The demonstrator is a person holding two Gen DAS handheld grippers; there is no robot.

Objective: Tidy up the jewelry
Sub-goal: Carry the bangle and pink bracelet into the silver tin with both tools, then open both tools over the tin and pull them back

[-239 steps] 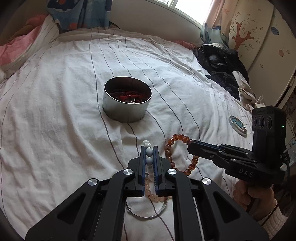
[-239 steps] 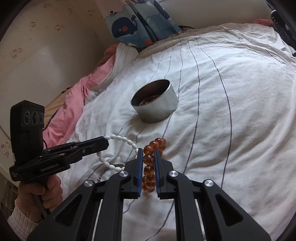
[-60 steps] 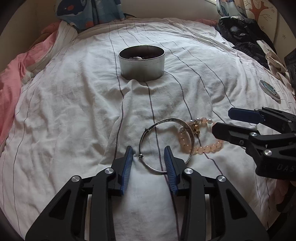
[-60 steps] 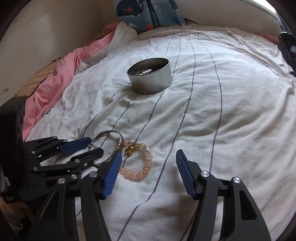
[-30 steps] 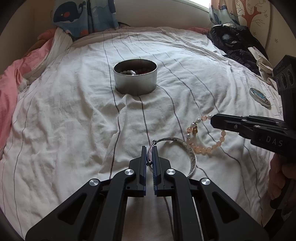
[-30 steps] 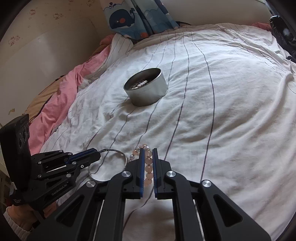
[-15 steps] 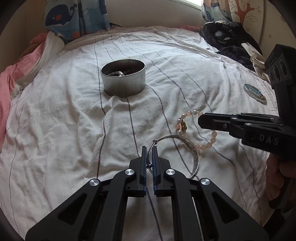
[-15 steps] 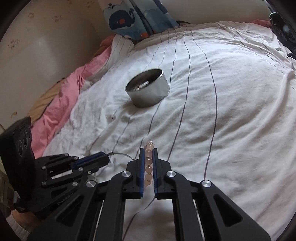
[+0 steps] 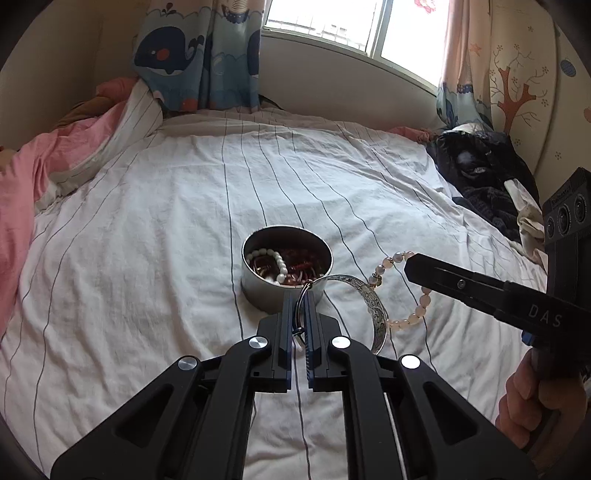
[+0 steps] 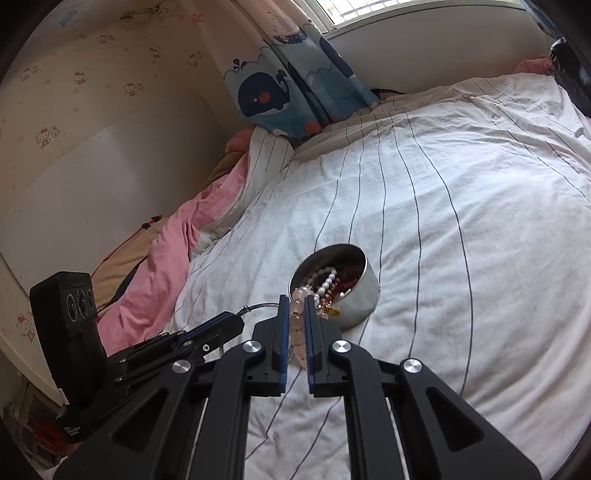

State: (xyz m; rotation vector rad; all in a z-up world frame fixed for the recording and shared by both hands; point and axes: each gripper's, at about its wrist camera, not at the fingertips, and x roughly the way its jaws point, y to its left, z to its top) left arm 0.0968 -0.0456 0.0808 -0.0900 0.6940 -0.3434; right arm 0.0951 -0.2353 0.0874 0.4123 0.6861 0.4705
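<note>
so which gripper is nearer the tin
Left, narrowly. The left gripper reaches the metal tin's near wall; the right gripper hangs just off its right side.

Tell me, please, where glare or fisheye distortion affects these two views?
Left wrist view: window blown out white; bedsheet stripes bow outward; corners vignetted black. Right wrist view: window overexposed; wall and stripes curve; metal tin rim glints.

White bed sheet point(image 9: 155, 236) with thin dark stripes; round metal tin point(image 9: 286, 269) resting mid-bed; pink quilt point(image 9: 26, 184) bunched at left edge; dark clothing point(image 9: 487, 177) heaped at right
</note>
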